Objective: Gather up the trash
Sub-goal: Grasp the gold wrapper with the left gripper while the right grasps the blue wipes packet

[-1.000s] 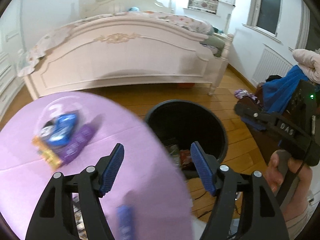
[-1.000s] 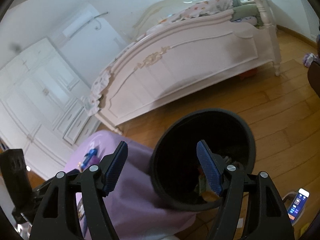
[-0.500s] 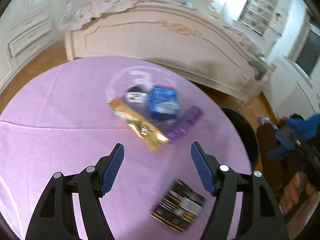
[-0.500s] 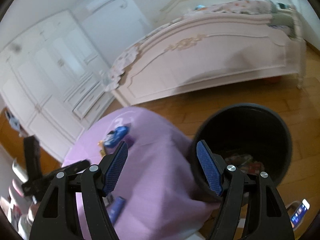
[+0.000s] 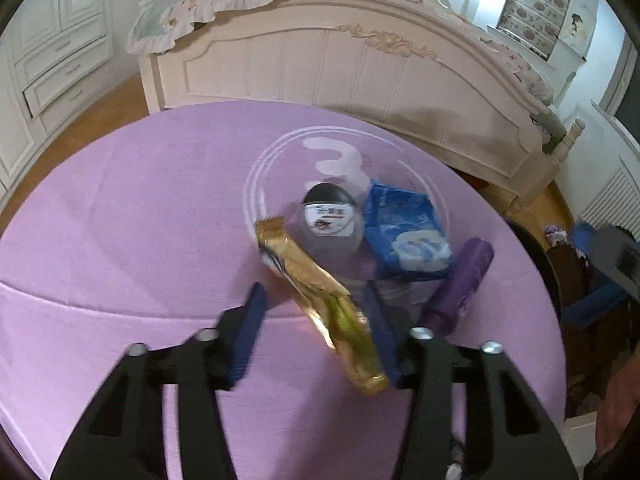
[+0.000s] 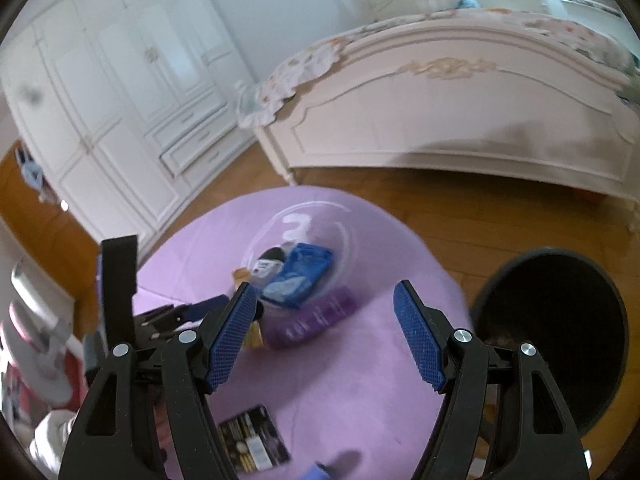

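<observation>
A gold snack wrapper (image 5: 320, 304) lies on the round purple table (image 5: 140, 220), its near end between my left gripper's (image 5: 316, 340) blurred fingers, which stand part open around it. Beside it lie a clear bottle with a black cap (image 5: 328, 220), a blue packet (image 5: 408, 232) and a purple packet (image 5: 460, 284). The right wrist view shows the blue packet (image 6: 300, 276), the purple packet (image 6: 316, 316) and a black packet (image 6: 252, 440). My right gripper (image 6: 324, 336) is open and empty above the table. The black trash bin (image 6: 552, 320) stands right of the table.
A white bed footboard (image 5: 360, 68) stands behind the table. White wardrobes (image 6: 100, 100) line the left wall. Wooden floor (image 6: 440, 208) lies between the table and the bed. A radiator (image 5: 612, 208) is at the far right.
My left gripper moved forward and down over the gold wrapper and its fingers have narrowed. My right gripper swung left from the bin towards the table.
</observation>
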Available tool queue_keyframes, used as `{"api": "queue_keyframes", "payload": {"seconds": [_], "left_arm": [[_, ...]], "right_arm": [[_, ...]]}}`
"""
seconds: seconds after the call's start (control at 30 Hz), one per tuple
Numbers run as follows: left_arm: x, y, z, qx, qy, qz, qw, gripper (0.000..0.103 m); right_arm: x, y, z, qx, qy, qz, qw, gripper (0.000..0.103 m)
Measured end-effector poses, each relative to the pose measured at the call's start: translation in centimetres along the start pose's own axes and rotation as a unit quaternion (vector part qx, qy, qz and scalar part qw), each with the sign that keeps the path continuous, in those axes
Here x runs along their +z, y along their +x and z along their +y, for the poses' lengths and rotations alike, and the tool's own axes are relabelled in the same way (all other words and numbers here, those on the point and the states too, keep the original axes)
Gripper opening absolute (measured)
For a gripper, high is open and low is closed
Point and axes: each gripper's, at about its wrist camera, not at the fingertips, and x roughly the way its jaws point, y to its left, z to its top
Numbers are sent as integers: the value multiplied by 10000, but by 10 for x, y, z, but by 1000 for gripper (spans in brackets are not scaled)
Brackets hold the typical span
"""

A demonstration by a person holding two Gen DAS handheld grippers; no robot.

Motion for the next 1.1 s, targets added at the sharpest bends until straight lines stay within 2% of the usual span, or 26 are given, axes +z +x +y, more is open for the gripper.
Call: {"api": "queue_keyframes", "payload": {"seconds": [0.17, 0.43, 0.5, 0.53, 0.57, 0.63, 0.67, 0.87, 0.97, 1.1], "left_arm": [[-6, -8, 26, -60, 58, 26, 10000, 25], [-15, -19, 48, -237, 152, -14, 9996, 19], [-17, -20, 53, -326, 68, -47, 9994, 17], [-17, -21, 55, -375, 14, -60, 9993, 17], [-19, -22, 59, -397, -37, -82, 9992, 16], [-20, -24, 61, -421, -90, -128, 9990, 14], [-21, -28, 63, -461, -131, -162, 9987, 9], [-24, -50, 62, -501, -161, -402, 9978, 9], [-25, -64, 55, -560, -106, -507, 9971, 9], [-25, -85, 37, -711, 8, -688, 9951, 9]], "right_arm": [[14, 52, 26, -32, -270, 466, 9985, 71], [14, 112, 43, -513, -746, 1222, 9884, 70], [9, 120, 51, -637, -982, 1301, 9846, 59], [7, 123, 54, -698, -1092, 1305, 9829, 48], [5, 124, 57, -788, -1213, 1246, 9816, 36], [3, 121, 58, -735, -1204, 1202, 9827, 33], [2, 117, 56, -641, -1129, 1128, 9851, 30], [-3, 76, 48, -270, -806, 600, 9946, 29], [-9, 40, 44, 64, -566, 266, 9980, 29], [-19, -6, 39, 264, -347, -163, 9989, 29]]}}
